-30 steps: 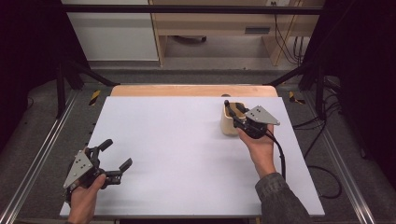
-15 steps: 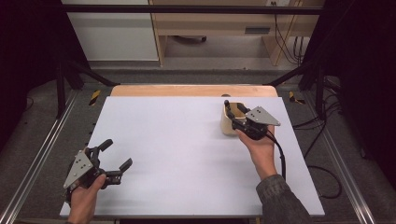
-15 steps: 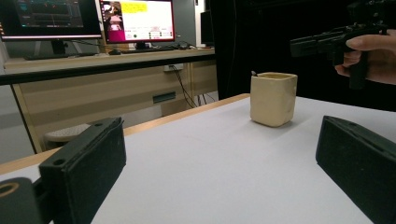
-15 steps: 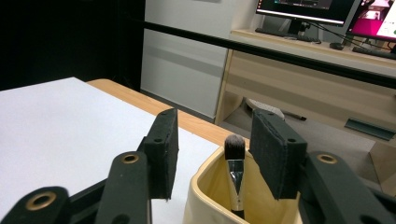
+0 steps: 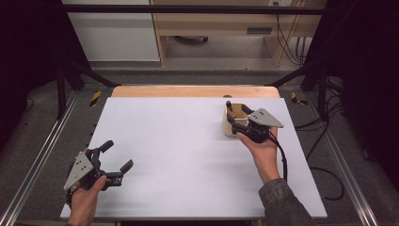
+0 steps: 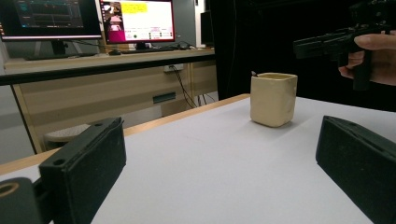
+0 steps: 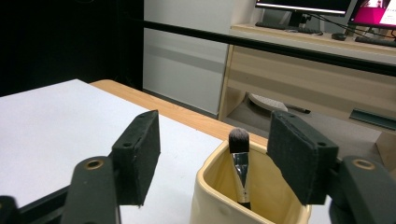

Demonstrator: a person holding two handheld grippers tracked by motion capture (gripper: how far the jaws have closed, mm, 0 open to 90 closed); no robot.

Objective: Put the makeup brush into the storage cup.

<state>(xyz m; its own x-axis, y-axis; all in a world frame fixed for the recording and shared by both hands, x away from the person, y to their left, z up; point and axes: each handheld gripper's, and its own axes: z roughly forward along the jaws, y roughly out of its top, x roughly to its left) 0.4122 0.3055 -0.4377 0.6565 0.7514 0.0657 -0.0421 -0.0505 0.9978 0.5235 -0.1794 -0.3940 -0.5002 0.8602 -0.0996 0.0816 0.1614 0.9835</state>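
A: What's the left gripper (image 5: 114,158) doing?
B: Spread wide, nothing between its jaws, low over the worktop (image 5: 179,160).
A: And the right gripper (image 7: 215,154)?
B: Its jaws have just been opening; the brush (image 7: 240,163) stands between them, untouched, in the cup (image 7: 219,196) right below.

A cream cup (image 5: 234,123) stands on the white table (image 5: 188,155).

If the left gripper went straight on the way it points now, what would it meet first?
Probably the cream cup: in the left gripper view it stands ahead on the white table, between the open left gripper fingers, slightly right of centre. Nothing lies before it.
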